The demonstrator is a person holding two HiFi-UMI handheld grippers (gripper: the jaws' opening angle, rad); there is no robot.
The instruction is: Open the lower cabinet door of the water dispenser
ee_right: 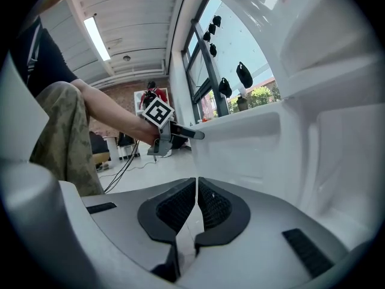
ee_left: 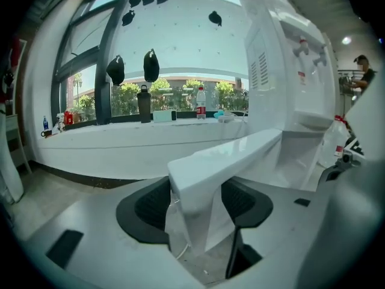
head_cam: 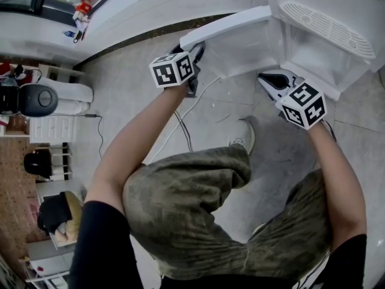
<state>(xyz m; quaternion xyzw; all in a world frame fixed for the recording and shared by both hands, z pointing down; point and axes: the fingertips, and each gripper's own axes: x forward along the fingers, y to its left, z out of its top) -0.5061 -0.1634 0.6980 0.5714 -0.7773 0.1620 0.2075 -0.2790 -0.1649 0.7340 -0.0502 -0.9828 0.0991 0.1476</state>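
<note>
Already the lower cabinet door (head_cam: 228, 26) stands swung well out from the water dispenser (head_cam: 325, 17), w/ the compartment behind it showing. Our left gripper (ee_left: 195, 203) has the door's free edge btwn its jaws, spread wide, and the pads (ee_left: 243, 200) look pressed on both faces, so we read it as a grip. Right gripper (ee_right: 197, 206) is clenched on nothing, just beside the open compartment and apart from the door. In the head view the door runs from its hinge at the dispenser out leftward, so our left hand is the one on it; any further swing prob. means arcing that free end round the hinge, not pulling straight
</note>
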